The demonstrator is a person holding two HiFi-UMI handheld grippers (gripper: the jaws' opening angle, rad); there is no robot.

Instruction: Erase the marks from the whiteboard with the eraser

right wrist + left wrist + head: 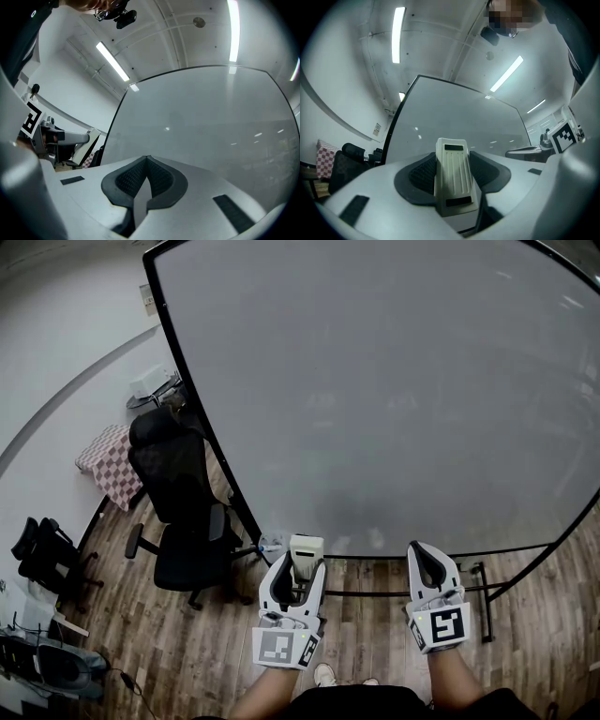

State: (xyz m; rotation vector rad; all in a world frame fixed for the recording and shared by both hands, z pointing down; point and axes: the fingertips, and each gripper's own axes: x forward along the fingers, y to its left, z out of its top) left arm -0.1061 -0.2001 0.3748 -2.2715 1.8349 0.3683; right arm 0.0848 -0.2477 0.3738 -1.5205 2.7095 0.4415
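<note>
The left gripper (298, 566) is clenched on a cream ribbed plastic eraser (306, 553). The eraser stands upright between the black pads, its top poking past the jaw tips, close to the lower edge of the big black-framed whiteboard (394, 381). The right gripper (430, 557), just to the right, has its jaws pressed together, nothing between them. Far left, a black office chair (183, 493) stands on the wooden floor (187, 652).

Left white moulded-plastic gripper (298, 568), right white moulded-plastic gripper (431, 554): black ribbed pads (131, 180), black-and-white square-marker cube (284, 648) on each rear. Person wears black top (356, 702), white shoes (325, 674).
</note>
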